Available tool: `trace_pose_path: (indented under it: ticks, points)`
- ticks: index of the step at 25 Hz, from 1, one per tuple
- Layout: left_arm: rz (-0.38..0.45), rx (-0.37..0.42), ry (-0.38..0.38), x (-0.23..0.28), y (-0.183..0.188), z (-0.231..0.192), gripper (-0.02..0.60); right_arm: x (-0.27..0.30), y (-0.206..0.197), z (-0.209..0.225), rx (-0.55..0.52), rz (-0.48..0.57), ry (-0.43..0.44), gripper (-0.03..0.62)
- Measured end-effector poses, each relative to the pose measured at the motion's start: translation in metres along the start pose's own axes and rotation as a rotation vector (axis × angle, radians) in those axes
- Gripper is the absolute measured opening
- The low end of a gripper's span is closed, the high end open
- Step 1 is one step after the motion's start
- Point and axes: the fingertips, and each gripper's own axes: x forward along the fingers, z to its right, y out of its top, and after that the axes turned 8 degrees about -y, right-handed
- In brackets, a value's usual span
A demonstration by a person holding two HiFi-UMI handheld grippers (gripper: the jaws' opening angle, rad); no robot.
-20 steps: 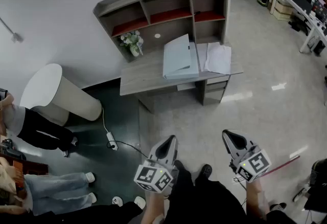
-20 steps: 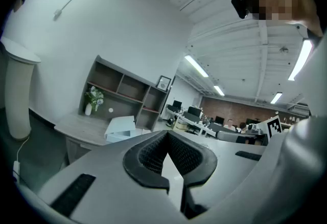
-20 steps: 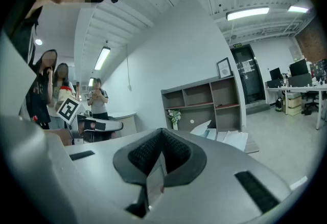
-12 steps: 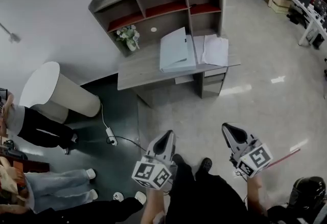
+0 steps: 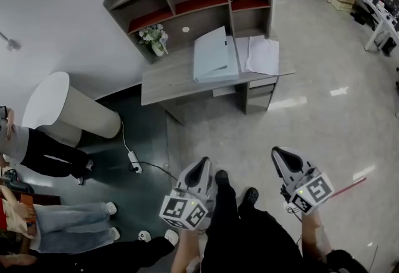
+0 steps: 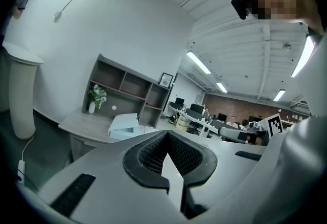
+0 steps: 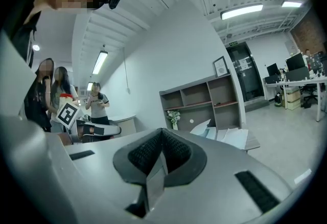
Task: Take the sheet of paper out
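Desk (image 5: pixel 169 80) bears folder (image 5: pixel 215 58), papers (image 5: pixel 262 55), flower vase (image 5: pixel 154 39).

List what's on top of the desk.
On the desk: a pale blue folder with its cover part-raised, loose white sheets beside it, and a flower vase at the back. The raised cover hides whatever is inside the folder.

white sheet of paper (image 5: pixel 260 55), flat on desk (image 5: pixel 167 81)

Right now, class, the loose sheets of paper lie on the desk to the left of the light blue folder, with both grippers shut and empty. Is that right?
No. The head view shows the sheets of paper lying to the right of the light blue folder on the desk, not the left. The rest stands: the left gripper and the right gripper are shut and empty.
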Motion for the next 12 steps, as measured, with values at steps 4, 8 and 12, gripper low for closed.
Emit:
trace_pose_path:
  ticks: [4,8,12]
  points:
    - [-0.008,-0.005,-0.007,0.009,-0.001,-0.017,0.012,0.015,-0.003,0.004,-0.002,-0.006,-0.015,0.012]
    - [-0.008,-0.003,-0.023,0.024,0.005,-0.038,0.012,0.036,0.004,0.009,-0.013,-0.004,-0.042,0.012]
    - [-0.002,0.005,-0.045,0.042,0.023,-0.066,0.012,0.066,0.020,0.013,-0.030,0.013,-0.071,0.012]
